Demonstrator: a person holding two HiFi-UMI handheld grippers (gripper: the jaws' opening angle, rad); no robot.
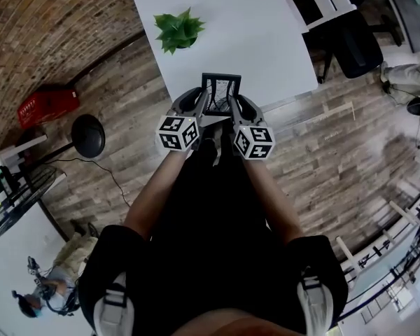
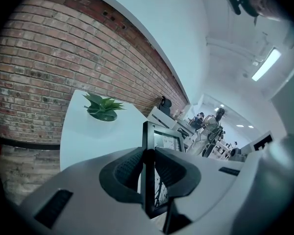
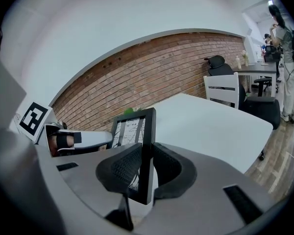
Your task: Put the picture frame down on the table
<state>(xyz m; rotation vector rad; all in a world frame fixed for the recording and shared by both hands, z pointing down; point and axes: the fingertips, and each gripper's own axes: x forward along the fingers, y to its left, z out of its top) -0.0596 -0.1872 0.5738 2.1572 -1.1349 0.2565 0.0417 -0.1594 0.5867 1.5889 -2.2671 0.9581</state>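
A slim black rectangular picture frame (image 1: 220, 88), glazed over a line print, stands upright just on the person's side of the spiky green plant (image 1: 178, 30), over the edge of the smooth white tabletop (image 1: 259, 40). The left gripper (image 1: 201, 102) and right gripper (image 1: 235, 105) each clench one side rail between ribbed dark fingers (image 3: 121, 169). A rough brick wall (image 2: 49, 58) runs beyond the plant.
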